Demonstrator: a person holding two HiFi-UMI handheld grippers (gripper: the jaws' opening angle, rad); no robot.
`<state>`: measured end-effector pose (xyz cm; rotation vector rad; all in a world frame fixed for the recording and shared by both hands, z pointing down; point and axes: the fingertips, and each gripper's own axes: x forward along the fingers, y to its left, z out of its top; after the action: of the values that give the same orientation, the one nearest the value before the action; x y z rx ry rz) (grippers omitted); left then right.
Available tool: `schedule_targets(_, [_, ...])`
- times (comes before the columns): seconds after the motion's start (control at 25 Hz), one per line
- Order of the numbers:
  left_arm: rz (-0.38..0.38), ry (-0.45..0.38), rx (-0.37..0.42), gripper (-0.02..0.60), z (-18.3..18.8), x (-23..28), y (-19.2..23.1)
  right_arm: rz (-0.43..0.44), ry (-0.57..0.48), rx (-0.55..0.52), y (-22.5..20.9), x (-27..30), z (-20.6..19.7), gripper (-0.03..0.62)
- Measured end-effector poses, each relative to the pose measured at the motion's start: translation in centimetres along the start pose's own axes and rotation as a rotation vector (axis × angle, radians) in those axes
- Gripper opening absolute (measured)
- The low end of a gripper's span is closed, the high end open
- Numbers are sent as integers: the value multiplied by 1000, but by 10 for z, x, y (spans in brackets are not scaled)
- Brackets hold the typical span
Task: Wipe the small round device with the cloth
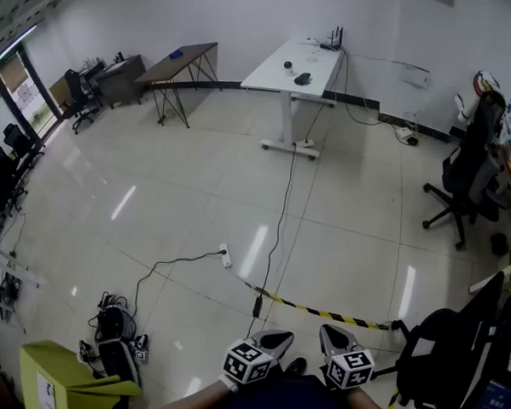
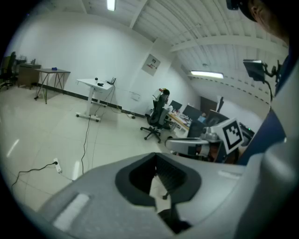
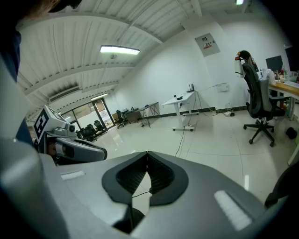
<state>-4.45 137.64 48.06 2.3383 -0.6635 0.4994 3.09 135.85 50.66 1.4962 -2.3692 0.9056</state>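
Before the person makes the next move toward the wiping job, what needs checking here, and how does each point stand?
1. Left gripper free: ok, jaws together on nothing.
2. Right gripper free: ok, jaws together on nothing.
3. White desk within reach: not ok, it stands far across the floor.
4. Round device found: cannot tell; a small dark object on the desk is too small to identify.
5. Cloth found: cannot tell; the dark item beside it is unclear.
6. Path clear: not ok, a cable and striped tape cross the floor.
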Motion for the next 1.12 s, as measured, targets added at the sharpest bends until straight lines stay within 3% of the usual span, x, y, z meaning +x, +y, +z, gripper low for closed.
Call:
schedule_targets(0.36, [-6, -2, -23, 2, 27, 30, 47, 4, 35, -16, -22, 51, 20, 12])
schedule_targets(0.72, [-69, 2, -30, 2, 92, 49, 117, -60, 55, -3, -37, 125, 72, 12])
schedule_targets(1.12, [-88, -24, -60, 2, 150, 58, 195, -85, 73, -25, -36, 198, 122, 12])
